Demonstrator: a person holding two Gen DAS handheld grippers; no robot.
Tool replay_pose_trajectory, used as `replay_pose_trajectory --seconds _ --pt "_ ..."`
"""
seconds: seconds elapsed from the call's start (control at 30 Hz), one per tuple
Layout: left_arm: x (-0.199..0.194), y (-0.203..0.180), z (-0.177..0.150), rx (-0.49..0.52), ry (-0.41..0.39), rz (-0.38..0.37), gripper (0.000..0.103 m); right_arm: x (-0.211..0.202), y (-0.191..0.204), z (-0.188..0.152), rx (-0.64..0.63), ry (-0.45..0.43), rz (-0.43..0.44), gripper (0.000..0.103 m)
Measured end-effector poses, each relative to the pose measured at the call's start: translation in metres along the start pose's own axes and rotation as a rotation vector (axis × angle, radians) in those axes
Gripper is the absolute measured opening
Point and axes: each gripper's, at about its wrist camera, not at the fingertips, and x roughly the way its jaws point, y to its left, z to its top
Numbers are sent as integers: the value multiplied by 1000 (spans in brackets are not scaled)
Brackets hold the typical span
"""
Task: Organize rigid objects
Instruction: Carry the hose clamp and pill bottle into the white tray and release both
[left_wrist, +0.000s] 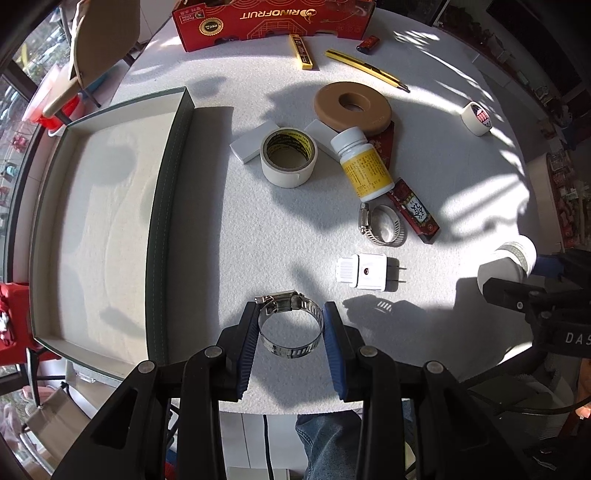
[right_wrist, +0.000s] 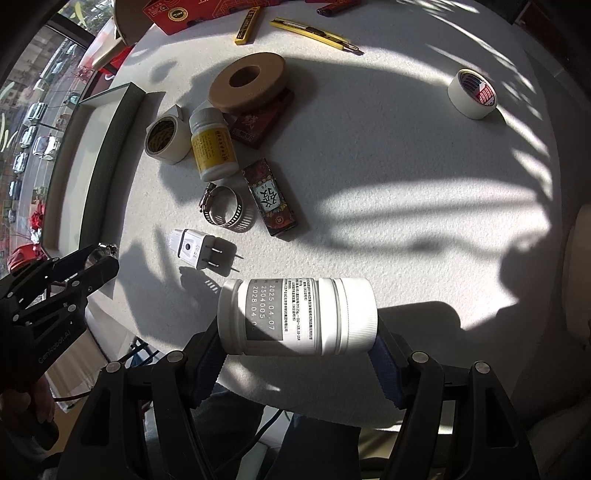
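My left hand-held gripper (left_wrist: 290, 325) grasps a hose clamp (left_wrist: 290, 326), my right (right_wrist: 299, 354) a white bottle (right_wrist: 297, 316); next (I judge) carry both to the tray (left_wrist: 170, 221).

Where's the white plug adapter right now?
Left wrist view: the plug adapter lies on the table, right of centre, just below the loose hose clamp, prongs pointing right.

Two hose clamps (left_wrist: 289, 325) (left_wrist: 380, 224), two tape rolls (left_wrist: 289, 157) (left_wrist: 477, 117) (both white), two bottles (left_wrist: 364, 163) (right_wrist: 297, 316)
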Motion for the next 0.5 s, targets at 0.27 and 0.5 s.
replay_pose_trajectory --seconds 0.27,0.5 --pt "-7 39 2 -118 -55 17 37 -2 37 16 -84 -47 14 71" --pt "-24 96 -5 -283 -101 65 37 -9 94 46 -192 -78 47 71"
